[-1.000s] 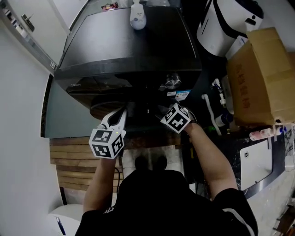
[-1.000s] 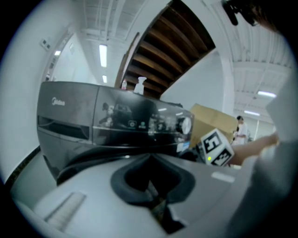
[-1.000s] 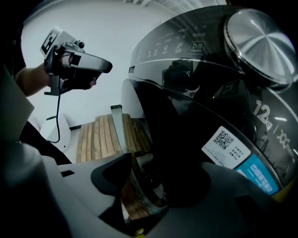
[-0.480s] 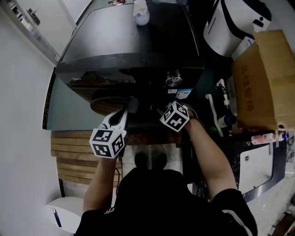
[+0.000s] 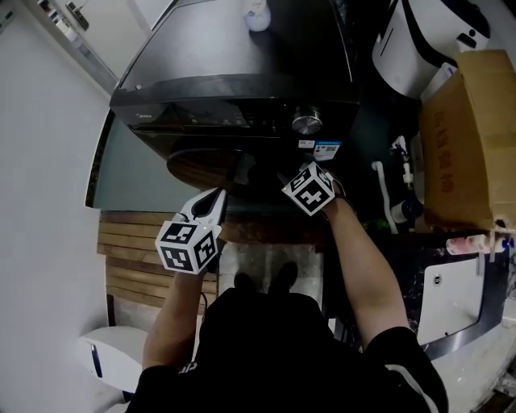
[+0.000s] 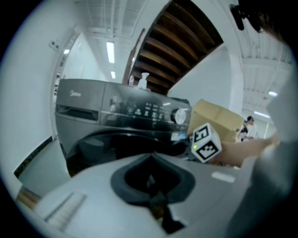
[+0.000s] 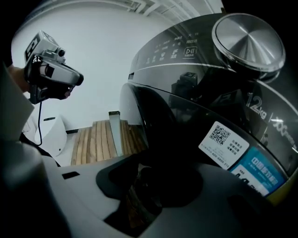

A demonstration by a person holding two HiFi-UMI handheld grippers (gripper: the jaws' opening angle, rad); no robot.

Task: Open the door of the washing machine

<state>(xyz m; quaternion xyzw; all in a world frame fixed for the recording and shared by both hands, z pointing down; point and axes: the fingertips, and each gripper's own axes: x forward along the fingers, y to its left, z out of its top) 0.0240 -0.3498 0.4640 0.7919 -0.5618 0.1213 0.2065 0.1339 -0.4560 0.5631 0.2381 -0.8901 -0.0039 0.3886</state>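
The dark front-loading washing machine (image 5: 234,89) stands in front of me, its round door (image 5: 201,165) under the control panel. My right gripper (image 5: 282,179) is at the door's right edge, below the silver knob (image 5: 306,123). In the right gripper view the door's dark rim (image 7: 153,125) runs into the gap of my right gripper (image 7: 149,179) and fills it. Those jaws have just closed a good way, then eased a little. My left gripper (image 5: 216,199) hangs shut and empty just in front of the door's lower left. In the left gripper view, the left gripper (image 6: 151,179) points at the door (image 6: 121,144).
A white spray bottle (image 5: 257,14) stands on top of the machine. To the right are a white appliance (image 5: 427,40) and a cardboard box (image 5: 468,137). A wooden slat platform (image 5: 133,258) and a white bin (image 5: 109,359) lie at the lower left. A wall runs along the left.
The head view has tipped, so the machine's control panel now shows. My left gripper has drawn back a little from the door. My right gripper stays at the door's right edge.
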